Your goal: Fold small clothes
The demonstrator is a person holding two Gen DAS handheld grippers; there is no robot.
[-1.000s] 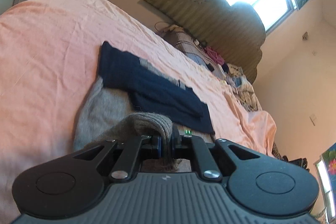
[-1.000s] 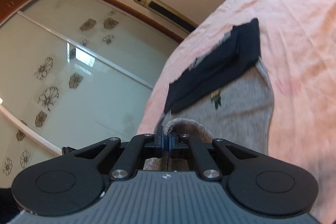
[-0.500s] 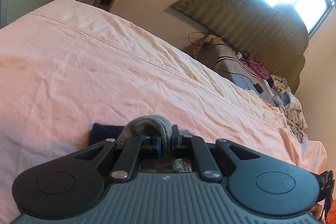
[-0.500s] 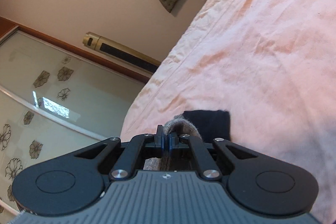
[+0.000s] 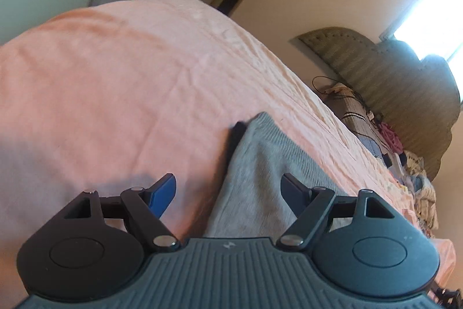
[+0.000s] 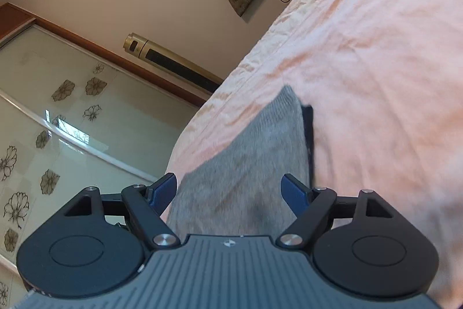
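Left wrist: left gripper [image 5: 228,190] has its jaws spread wide with nothing between them, hovering low over the grey knit [image 5: 260,178], which lies flat on the pink sheet [image 5: 115,77] with a dark layer [image 5: 235,135] peeking out along one edge, so I read this as a fold laid down and let go. Right wrist shows the same: right gripper [image 6: 228,190] also wide apart and empty above the knit's near end, placed at the other corner presumably to keep the edge square. Knit is soft, ribbed and roughly rectangular; the sheet is thin and creased.
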